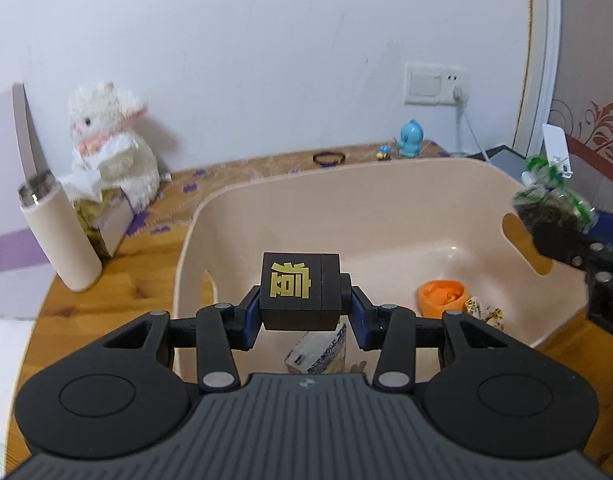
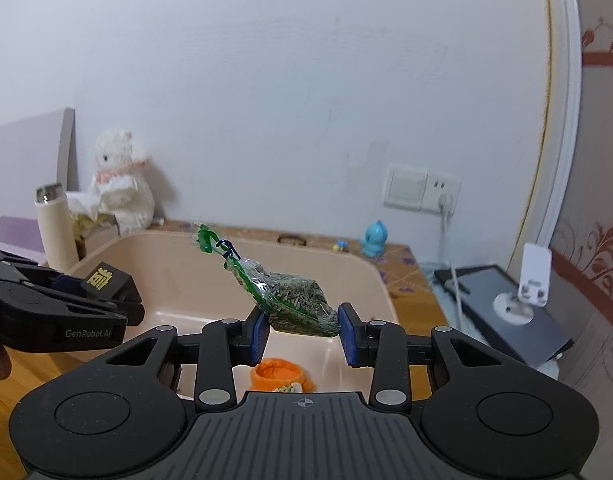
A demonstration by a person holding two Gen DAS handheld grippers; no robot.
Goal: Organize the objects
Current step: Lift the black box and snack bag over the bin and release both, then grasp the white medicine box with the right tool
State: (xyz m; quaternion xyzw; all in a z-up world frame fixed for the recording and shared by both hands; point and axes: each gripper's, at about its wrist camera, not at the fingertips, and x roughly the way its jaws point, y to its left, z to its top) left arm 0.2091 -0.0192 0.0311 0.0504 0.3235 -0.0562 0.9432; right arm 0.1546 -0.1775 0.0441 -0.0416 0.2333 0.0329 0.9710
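The left gripper [image 1: 304, 312] hides much of the patterned box [image 1: 318, 350] beneath.

Probably a home bedroom: plush rabbit [image 1: 110, 140], patterned wallpaper [image 2: 602, 216].

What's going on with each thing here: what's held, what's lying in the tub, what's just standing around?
Left tongs: shut on black cube.
Black cube: held above tub.
Right tongs: shut on pellet bag.
Pellet bag: held above tub.
Tub: holds orange item.
Flask: upright, uncapped.
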